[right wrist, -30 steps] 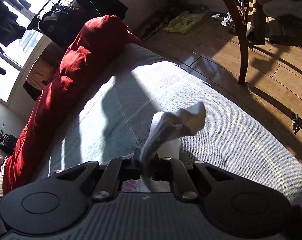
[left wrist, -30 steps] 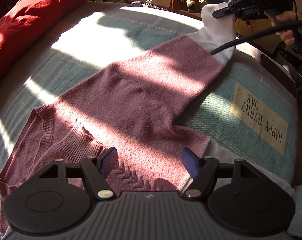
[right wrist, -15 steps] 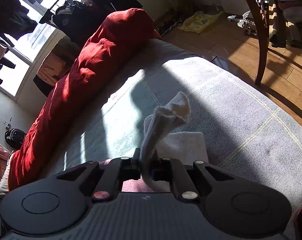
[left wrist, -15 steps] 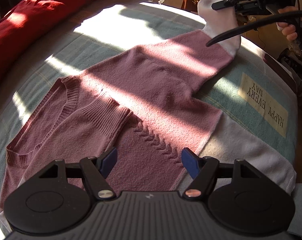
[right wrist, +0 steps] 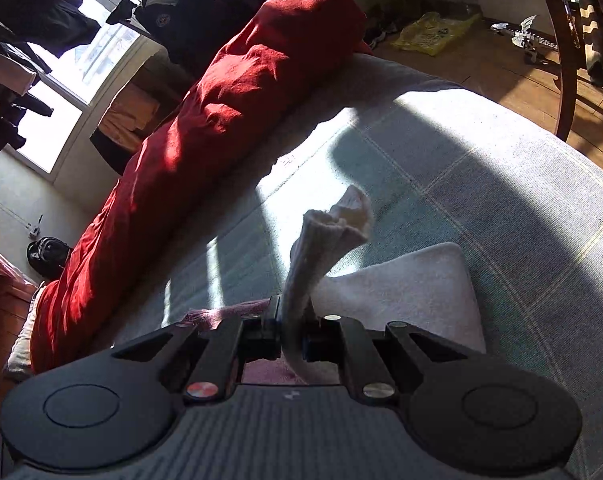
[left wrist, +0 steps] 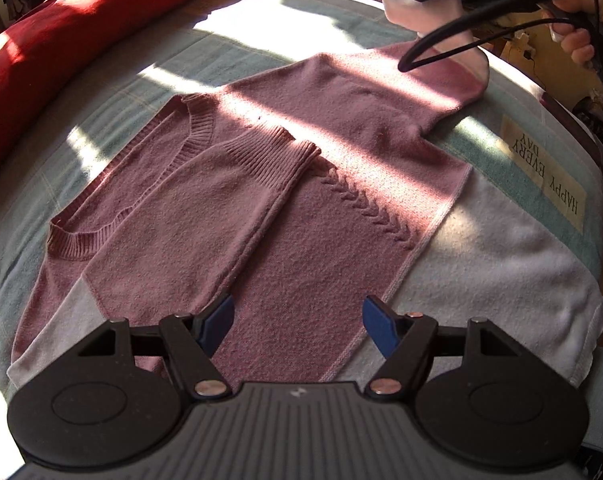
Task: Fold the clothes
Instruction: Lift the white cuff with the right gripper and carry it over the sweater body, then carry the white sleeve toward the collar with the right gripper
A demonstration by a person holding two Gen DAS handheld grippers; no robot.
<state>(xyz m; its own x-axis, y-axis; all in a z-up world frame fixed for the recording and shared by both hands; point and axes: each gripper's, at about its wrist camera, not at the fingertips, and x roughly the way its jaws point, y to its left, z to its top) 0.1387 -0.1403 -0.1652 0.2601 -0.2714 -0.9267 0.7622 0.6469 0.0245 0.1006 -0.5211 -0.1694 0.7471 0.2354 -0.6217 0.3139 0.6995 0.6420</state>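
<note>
Right wrist view: right gripper [right wrist: 291, 334] clamped on white cuff [right wrist: 325, 236], lifted above bed [right wrist: 501, 184]. Left gripper [left wrist: 297, 320] jaws apart, empty, hovering over hem. Bedcover label [left wrist: 549, 176]: "HAPPY EVERY DAY". Sweater [left wrist: 301, 208]: mauve knit, white panels, flat on bed, one sleeve folded across chest.
</note>
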